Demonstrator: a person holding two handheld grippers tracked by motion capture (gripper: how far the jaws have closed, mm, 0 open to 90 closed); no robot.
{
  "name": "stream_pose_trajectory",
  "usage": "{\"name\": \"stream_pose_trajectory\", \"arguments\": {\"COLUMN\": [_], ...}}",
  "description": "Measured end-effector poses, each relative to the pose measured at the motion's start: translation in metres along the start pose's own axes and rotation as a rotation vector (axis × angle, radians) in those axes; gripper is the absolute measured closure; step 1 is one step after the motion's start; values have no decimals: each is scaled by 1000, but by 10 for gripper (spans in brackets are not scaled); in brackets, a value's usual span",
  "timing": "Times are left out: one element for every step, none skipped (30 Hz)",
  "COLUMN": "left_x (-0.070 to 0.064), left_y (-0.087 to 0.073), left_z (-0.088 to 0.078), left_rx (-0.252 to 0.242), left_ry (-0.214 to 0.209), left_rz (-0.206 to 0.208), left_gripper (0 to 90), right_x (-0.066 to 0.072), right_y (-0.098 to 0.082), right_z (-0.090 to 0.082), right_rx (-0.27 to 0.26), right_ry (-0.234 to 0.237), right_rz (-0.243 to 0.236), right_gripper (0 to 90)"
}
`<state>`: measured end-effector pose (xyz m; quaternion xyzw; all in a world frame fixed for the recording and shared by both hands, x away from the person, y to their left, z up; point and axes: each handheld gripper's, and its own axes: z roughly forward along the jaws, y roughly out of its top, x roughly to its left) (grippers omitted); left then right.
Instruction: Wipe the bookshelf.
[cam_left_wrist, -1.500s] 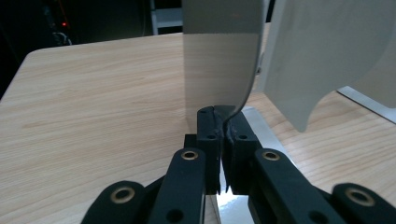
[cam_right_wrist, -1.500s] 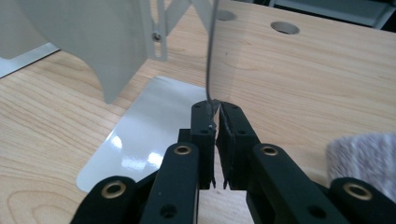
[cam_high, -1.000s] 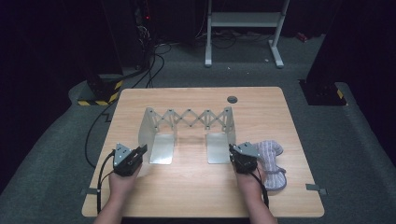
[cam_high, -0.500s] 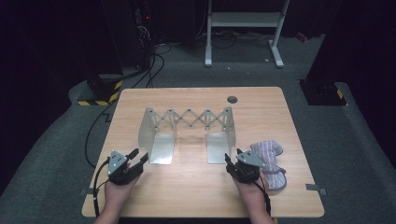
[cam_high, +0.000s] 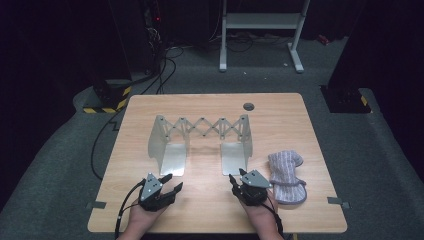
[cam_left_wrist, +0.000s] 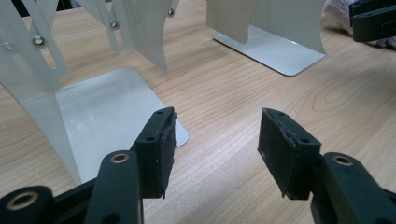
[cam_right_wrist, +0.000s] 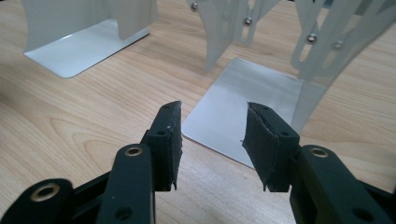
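Hovering near the metal rack (cam_high: 200, 135), left tool (cam_high: 171, 183) and right tool (cam_high: 234, 182) stand spread, gripping nothing.

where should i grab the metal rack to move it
Take the rack by its two upright end plates, one tool on each near edge, coming from the person's side. The thin vertical plates fit between open jaws; the flat feet lie flush on the table.

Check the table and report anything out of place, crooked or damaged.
Nothing stands out. The expandable metal rack stands upright and square on the table, the striped cloth lies flat beside its right end, and both grippers are open and empty.
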<state>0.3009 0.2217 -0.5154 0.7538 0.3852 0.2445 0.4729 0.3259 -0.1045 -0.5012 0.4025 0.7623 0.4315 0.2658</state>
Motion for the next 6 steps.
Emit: {"name": "stream_pose_trajectory", "arguments": {"left_x": [1,2,4,5,5,6], "left_y": [0,0,0,0,0,-1], "left_z": [0,-1,-2,-2,-3,-3], "left_rx": [-1,2,-1,0,-4,-4], "left_ry": [3,5,7,8,12,14], "left_rz": [-3,-6,-11,-14,-19,-22], "left_gripper": [460,460,461,462,462,462], "right_x": [0,0,0,-1,-2,-3], "right_y": [0,0,0,-1,-1,-1], "right_z": [0,1,1,2,2,2], "right_rx": [0,2,5,6,9,9], "right_ry": [-3,-3,-1,-3,-4,-4], "right_rz": [-7,-5,-3,-1,0,3], "right_gripper": [556,555,553,552,552,552]}}
